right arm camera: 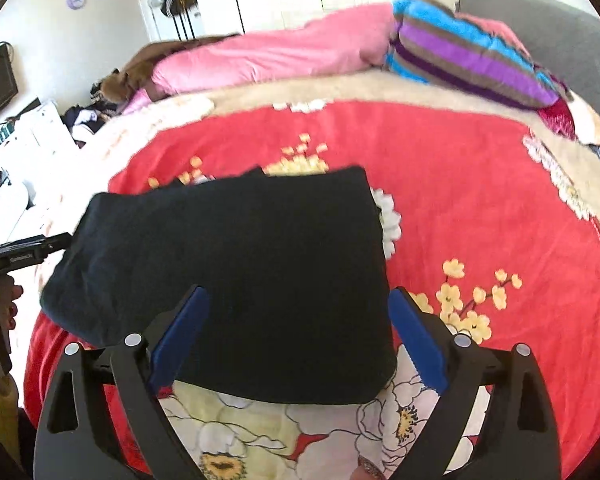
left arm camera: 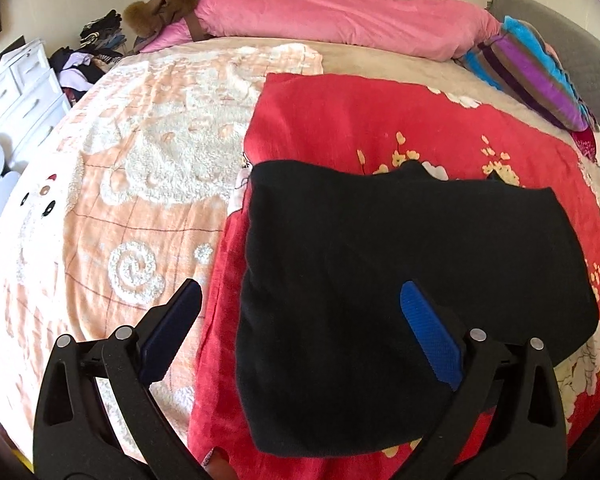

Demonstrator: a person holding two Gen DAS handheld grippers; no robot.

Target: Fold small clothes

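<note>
A black garment (left arm camera: 400,292) lies folded into a rough rectangle on the red floral blanket (left arm camera: 340,120). It also shows in the right wrist view (right arm camera: 236,272). My left gripper (left arm camera: 300,292) is open and empty, hovering over the garment's near left part, its right finger (left arm camera: 428,332) above the cloth. My right gripper (right arm camera: 298,296) is open and empty over the garment's near right edge, its fingers straddling the cloth. The left gripper's body (right arm camera: 16,258) shows at the left edge of the right wrist view.
The bed carries an orange-and-white fleece blanket (left arm camera: 120,200) on the left, a pink duvet (left arm camera: 332,20) at the back and a striped pillow (left arm camera: 532,76) at the back right. White drawers (left arm camera: 16,92) and piled clothes (left arm camera: 92,56) stand left of the bed.
</note>
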